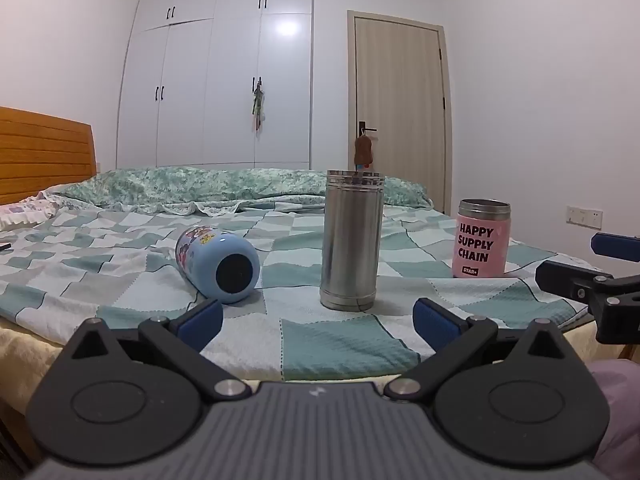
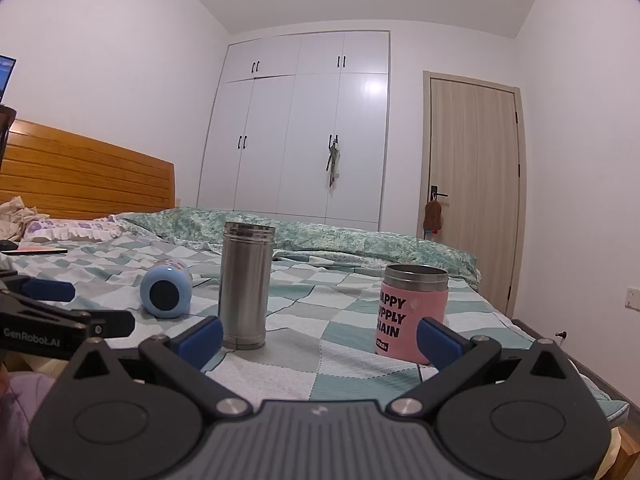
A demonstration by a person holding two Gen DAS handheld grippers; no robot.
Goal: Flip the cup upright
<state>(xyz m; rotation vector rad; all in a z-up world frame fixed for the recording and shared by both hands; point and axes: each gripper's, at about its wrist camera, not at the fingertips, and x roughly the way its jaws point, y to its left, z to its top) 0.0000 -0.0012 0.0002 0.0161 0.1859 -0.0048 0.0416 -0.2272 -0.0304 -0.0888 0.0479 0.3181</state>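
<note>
A light blue cup [image 1: 218, 266] with cartoon stickers lies on its side on the bed, its dark base facing me; it also shows in the right wrist view [image 2: 166, 294]. A tall steel cup [image 1: 350, 240] stands upright to its right, also in the right wrist view [image 2: 245, 286]. A pink cup [image 1: 482, 239] lettered HAPPY SUPPLY CHAIN stands upright further right, also in the right wrist view [image 2: 412, 316]. My left gripper [image 1: 318, 320] is open and empty, at the bed's near edge, short of the blue and steel cups. My right gripper [image 2: 320, 338] is open and empty, between the steel and pink cups, short of them.
The checked teal bedspread [image 1: 340, 344] covers the bed. A wooden headboard [image 1: 44, 152] is at the left, rumpled bedding [image 1: 240, 188] at the back. A wardrobe [image 1: 216, 80] and a door [image 1: 400, 112] stand behind. The right gripper shows at the right edge of the left wrist view [image 1: 588, 276].
</note>
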